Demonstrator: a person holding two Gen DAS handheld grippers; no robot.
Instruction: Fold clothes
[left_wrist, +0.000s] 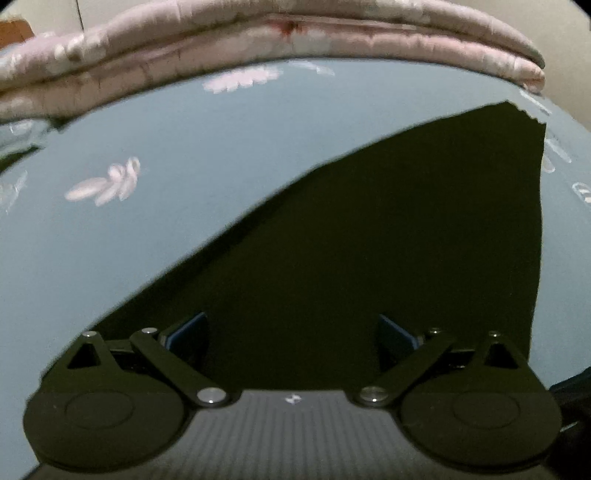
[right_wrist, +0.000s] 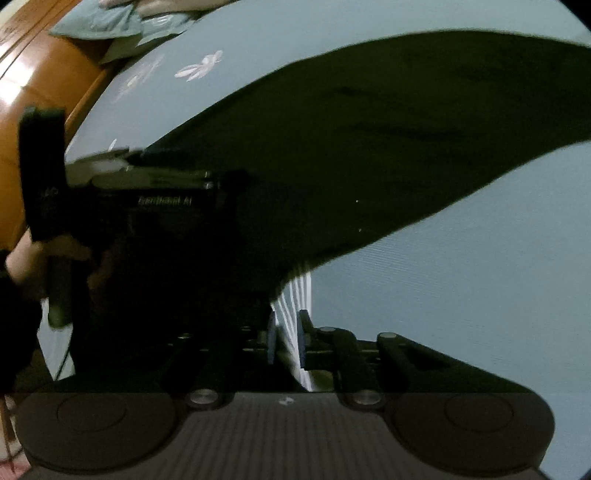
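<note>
A dark garment (left_wrist: 388, 240) lies spread flat on the pale blue bedsheet (left_wrist: 147, 240), a rolled pink quilt (left_wrist: 258, 40) beyond it. The left hand-held gripper (left_wrist: 291, 332) hovers over the cloth, jaws spread wide, nothing between them. The right hand-held gripper (right_wrist: 288, 339) sits at the garment's edge (right_wrist: 369, 129), jaws narrowly parted with a white striped strip (right_wrist: 295, 317) between them; whether they pinch it I cannot tell.

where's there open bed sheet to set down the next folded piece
Free: the blue sheet between the dark garment and the rolled pink quilt, and the sheet beside the right gripper. Crowded: toward the left gripper and the pillows.
</note>
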